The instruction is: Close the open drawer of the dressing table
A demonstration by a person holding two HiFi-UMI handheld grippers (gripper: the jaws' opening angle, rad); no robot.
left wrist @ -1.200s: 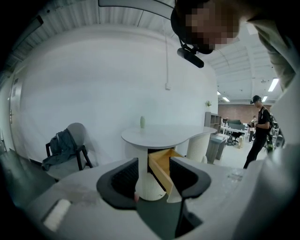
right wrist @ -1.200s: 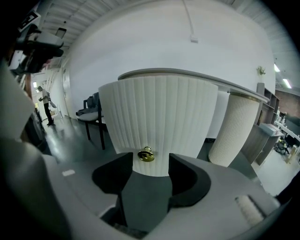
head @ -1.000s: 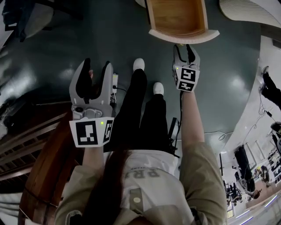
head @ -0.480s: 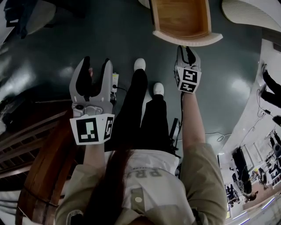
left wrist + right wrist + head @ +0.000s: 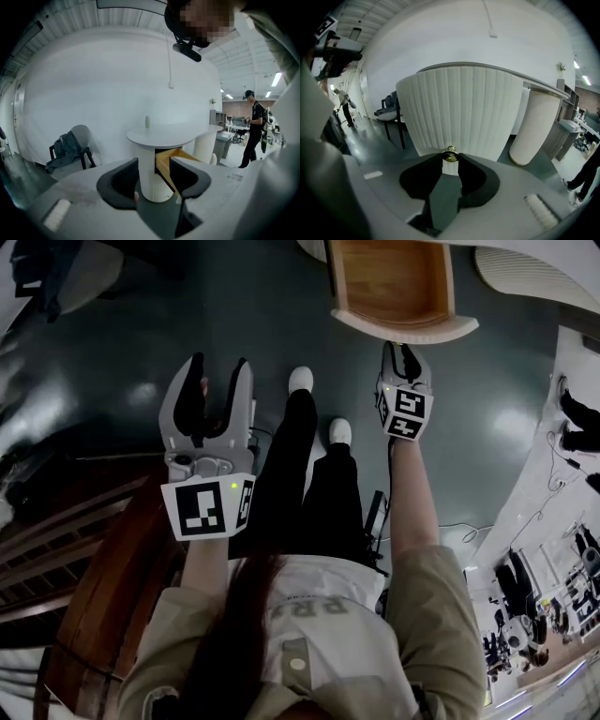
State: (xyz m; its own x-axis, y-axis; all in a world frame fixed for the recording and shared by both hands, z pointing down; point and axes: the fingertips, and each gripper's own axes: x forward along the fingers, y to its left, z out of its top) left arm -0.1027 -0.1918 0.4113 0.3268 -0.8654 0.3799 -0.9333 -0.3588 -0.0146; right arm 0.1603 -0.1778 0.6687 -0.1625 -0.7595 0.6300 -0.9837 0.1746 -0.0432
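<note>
The open drawer (image 5: 392, 282) shows its wooden inside at the top of the head view, with its curved white front (image 5: 405, 329) facing me. My right gripper (image 5: 401, 351) is at that front. In the right gripper view its jaws (image 5: 450, 160) have just been closing and now pinch the small brass knob (image 5: 450, 155) on the ribbed drawer front (image 5: 464, 112). My left gripper (image 5: 214, 395) hangs open over the floor with nothing in it. The left gripper view looks between its fingers (image 5: 153, 176) at the dressing table top (image 5: 161, 136) and the drawer's wooden side (image 5: 165, 161).
My own legs and white shoes (image 5: 300, 379) stand between the grippers. Dark wooden furniture (image 5: 103, 568) is at lower left. A chair with clothes (image 5: 70, 147) stands by the wall, a person (image 5: 251, 126) farther right. A second ribbed pedestal (image 5: 534, 126) rises beside the drawer.
The right gripper's jaws have narrowed onto the knob at the drawer front. The left gripper has shifted slightly up and right in the head view.
</note>
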